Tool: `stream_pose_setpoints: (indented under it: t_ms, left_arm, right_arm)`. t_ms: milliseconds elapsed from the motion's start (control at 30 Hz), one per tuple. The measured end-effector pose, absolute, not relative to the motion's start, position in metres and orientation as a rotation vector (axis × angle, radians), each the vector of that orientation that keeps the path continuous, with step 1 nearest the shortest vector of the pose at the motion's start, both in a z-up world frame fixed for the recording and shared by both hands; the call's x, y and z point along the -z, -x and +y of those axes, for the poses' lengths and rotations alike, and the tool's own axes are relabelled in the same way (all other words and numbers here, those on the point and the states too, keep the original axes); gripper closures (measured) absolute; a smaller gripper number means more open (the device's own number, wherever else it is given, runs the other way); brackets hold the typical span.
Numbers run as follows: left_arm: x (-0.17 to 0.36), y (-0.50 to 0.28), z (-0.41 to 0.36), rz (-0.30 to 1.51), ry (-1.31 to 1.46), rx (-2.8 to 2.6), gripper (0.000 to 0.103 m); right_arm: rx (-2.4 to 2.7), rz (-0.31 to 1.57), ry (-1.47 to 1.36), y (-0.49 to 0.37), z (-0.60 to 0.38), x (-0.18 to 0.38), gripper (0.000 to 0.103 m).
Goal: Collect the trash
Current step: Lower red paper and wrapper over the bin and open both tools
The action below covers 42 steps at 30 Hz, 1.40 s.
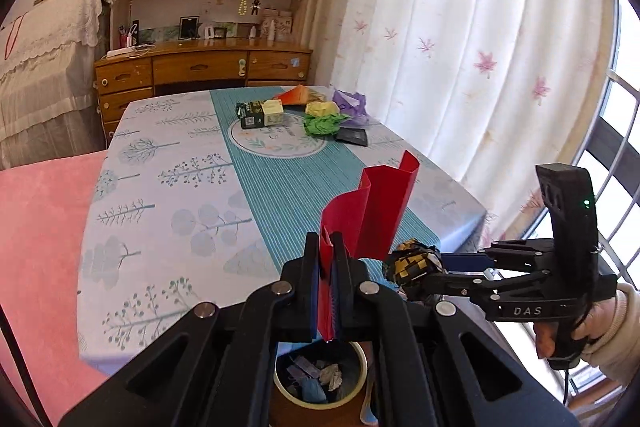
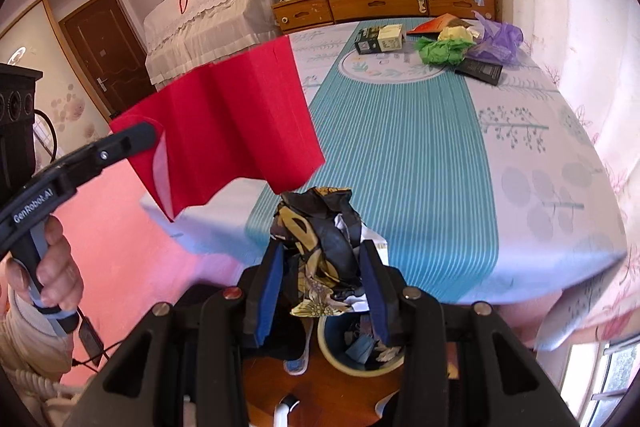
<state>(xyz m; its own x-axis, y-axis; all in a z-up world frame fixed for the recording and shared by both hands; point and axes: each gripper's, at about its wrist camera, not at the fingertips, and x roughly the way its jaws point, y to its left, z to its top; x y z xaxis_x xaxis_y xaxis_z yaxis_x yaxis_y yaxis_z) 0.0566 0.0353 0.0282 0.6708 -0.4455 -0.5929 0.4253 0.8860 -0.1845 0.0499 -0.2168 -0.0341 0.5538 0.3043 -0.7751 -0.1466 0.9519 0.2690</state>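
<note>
The red folded paper (image 1: 372, 211) is pinched at its lower edge between the pressed-together fingers of the left claw (image 1: 329, 259), and it stands up above that claw, over the near edge of the bench (image 1: 168, 155). Just beside it, on the right, the right claw (image 2: 322, 267) is closed on a crumpled black and yellow wrapper (image 2: 320, 239), which fills the gap between its blue pads (image 2: 269, 291). Directly below both claws stands the trash bin (image 1: 280, 379), a round container with a pale rim and a dark inside, on a wooden stool or low surface that I cannot identify well. In the bin there are already some scraps: pale purple pieces, a blue piece and a grey crumpled one, so a part of the collecting seems done. Neither of the two held pieces is in the bin yet; I judge that they are near to being dropped, because both claws are above the opening. Far ahead of the claws, at the other end of the bench, more trash is left: a dark green carton with a pale box (image 1: 260, 113), a green crumpled paper (image 1: 322, 125), a yellow paper ball (image 1: 320, 107), an orange-red sheet (image 1: 294, 95), a purple plastic bag (image 1: 350, 103) and a flat black packet (image 1: 352, 137). So I judge the task is somewhere in its middle, with this whole pile on the bench not yet collected.
</note>
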Motion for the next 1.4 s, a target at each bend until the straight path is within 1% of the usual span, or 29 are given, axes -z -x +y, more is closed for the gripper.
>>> stream_pose_setpoints:
  t_ms: [200, 367, 567, 767, 1000, 1300, 1400]
  left_arm:
    - [-0.014, -0.022, 0.038, 0.738, -0.005, 0.537, 0.1]
    - [0.015, -0.005, 0.033, 0.824, -0.055, 0.551, 0.1]
    - [0.06, 0.006, 0.028, 0.909, -0.087, 0.536, 0.1]
    - [0.118, -0.003, 0.017, 1.007, -0.11, 0.508, 0.1]
    - [0.202, -0.027, 0.001, 1.149, -0.119, 0.51, 0.1]
    - [0.3, -0.066, -0.033, 1.262, -0.175, 0.405, 0.1]
    - [0.323, -0.073, -0.046, 1.293, -0.185, 0.375, 0.1]
  right_arm:
    - [-0.258, 0.996, -0.213, -0.028, -0.209, 0.054, 0.064]
    - [-0.233, 1.047, -0.234, -0.015, -0.207, 0.081, 0.064]
    - [-0.189, 1.14, -0.255, -0.009, -0.21, 0.127, 0.064]
    - [-0.147, 1.229, -0.261, -0.015, -0.211, 0.175, 0.064]
    - [-0.1, 1.269, -0.322, -0.035, -0.216, 0.231, 0.064]
    - [0.026, 1.351, -0.535, -0.059, -0.243, 0.332, 0.064]
    - [0.056, 1.379, -0.586, -0.064, -0.248, 0.354, 0.062]
